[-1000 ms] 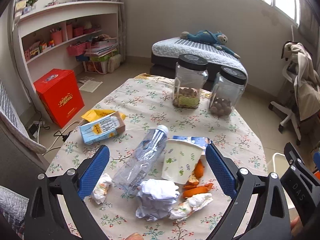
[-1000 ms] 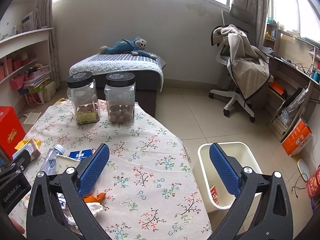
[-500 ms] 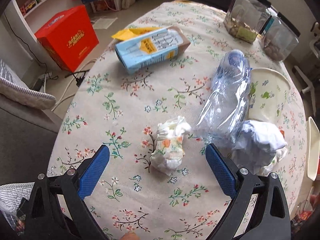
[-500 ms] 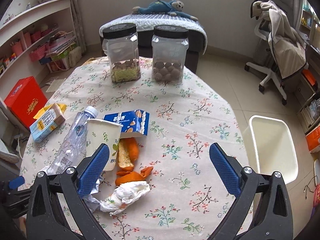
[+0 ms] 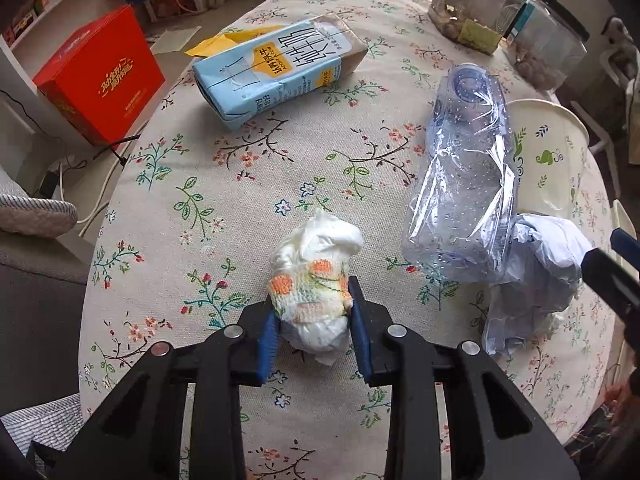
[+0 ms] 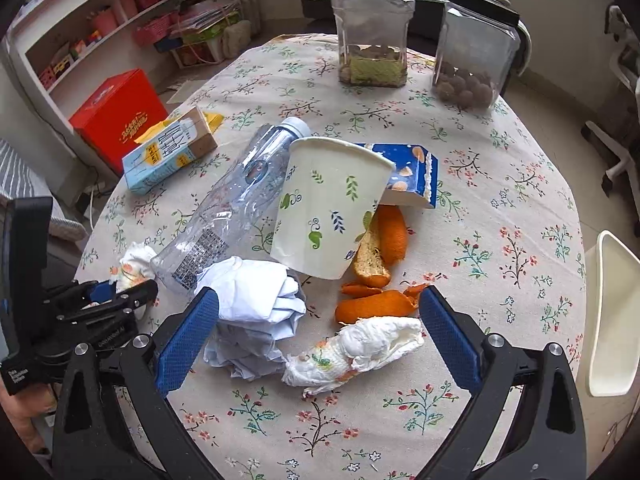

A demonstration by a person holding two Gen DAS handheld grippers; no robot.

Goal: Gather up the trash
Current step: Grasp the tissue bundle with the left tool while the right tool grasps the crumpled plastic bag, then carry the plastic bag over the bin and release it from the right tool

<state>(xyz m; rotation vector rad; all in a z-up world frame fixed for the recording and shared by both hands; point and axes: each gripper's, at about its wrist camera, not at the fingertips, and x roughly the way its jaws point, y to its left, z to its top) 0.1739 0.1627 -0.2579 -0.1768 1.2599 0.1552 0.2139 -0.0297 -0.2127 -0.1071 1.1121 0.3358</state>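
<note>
My left gripper is shut on a crumpled floral napkin that lies on the flowered tablecloth; it also shows at the left of the right wrist view. My right gripper is open above a second crumpled floral napkin, with a ball of white paper by its left finger and orange peel just beyond. A clear plastic bottle, a paper cup, a light-blue milk carton and a blue snack box lie on the table.
Two black-lidded clear jars stand at the table's far side. A white bin stands on the floor to the right. A red box sits on the floor to the left, by shelves.
My left gripper moved down onto the floral napkin and closed on it. My right gripper came lower and nearer to the second napkin and stayed open.
</note>
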